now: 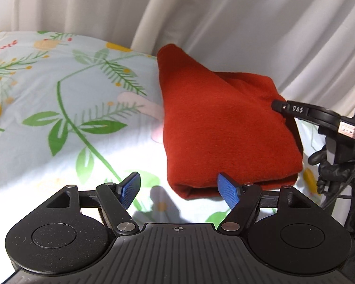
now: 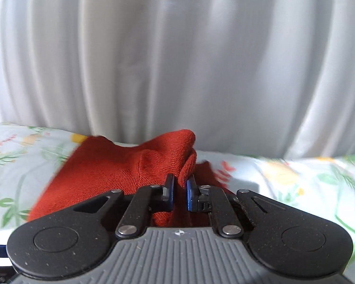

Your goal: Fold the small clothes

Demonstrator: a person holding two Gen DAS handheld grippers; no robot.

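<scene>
We see right hand-held gripper (image 2: pixel 179 193) pinching red cloth (image 1: pixel 220 127) fold, frame centre. Left hand-held gripper (image 1: pixel 179 189) wide open, empty, at cloth's near edge on floral sheet (image 1: pixel 59 99).

Right wrist view: near part of red cloth (image 2: pixel 111 177) hidden behind right tool (image 2: pixel 179 193) body; fold between the blue pads runs out of sight below them. Floral bedsheet (image 2: pixel 295 177) smeared by blur at right. Dark blue-and-white item at lower left edge cut off, not identifiable.

Left wrist view: right tool (image 1: pixel 280 106) shows one finger only, rest cut by right edge. Black-gloved hand (image 1: pixel 336 172) cropped likewise. Label on tool too small to read.
</scene>
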